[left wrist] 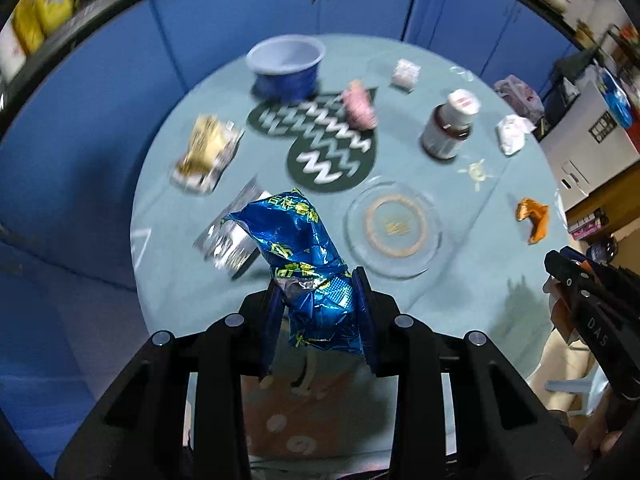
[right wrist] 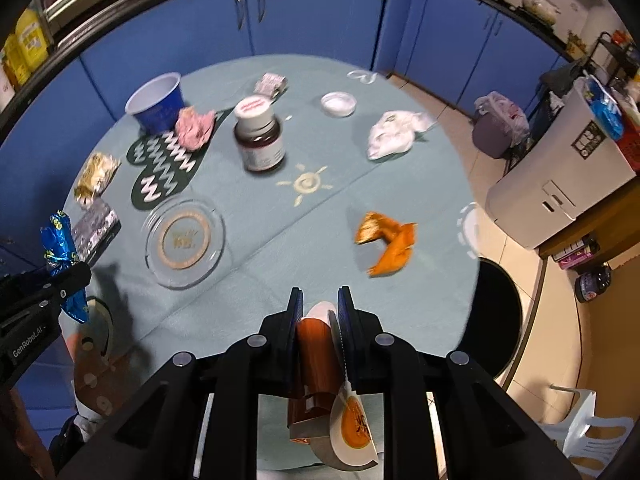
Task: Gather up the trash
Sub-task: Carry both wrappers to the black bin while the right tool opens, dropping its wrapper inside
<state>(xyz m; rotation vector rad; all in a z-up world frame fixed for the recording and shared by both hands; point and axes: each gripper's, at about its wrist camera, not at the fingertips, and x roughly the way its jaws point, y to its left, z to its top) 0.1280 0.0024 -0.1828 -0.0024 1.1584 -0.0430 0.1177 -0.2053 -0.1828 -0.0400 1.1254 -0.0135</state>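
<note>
My left gripper (left wrist: 318,300) is shut on a crumpled blue foil wrapper (left wrist: 304,248), held above the near edge of the round table (left wrist: 480,288); it also shows at the left of the right wrist view (right wrist: 60,248). My right gripper (right wrist: 318,308) is shut on a brown-orange wrapper with a white flap (right wrist: 320,360) over the table's near edge. Loose trash lies on the table: an orange wrapper (right wrist: 386,240), a white crumpled tissue (right wrist: 394,132), a pink crumpled paper (right wrist: 194,128), a gold wrapper (right wrist: 96,178), a silver foil packet (right wrist: 94,228) and a small packet (right wrist: 272,84).
A blue cup (right wrist: 158,102), a brown pill bottle (right wrist: 260,136), a glass ashtray (right wrist: 184,238), a small white dish (right wrist: 338,104) and dark zigzag coasters (right wrist: 164,168) stand on the table. Blue cabinets (right wrist: 320,12) lie behind. A dark stool (right wrist: 500,312) and white boxes (right wrist: 560,184) stand right.
</note>
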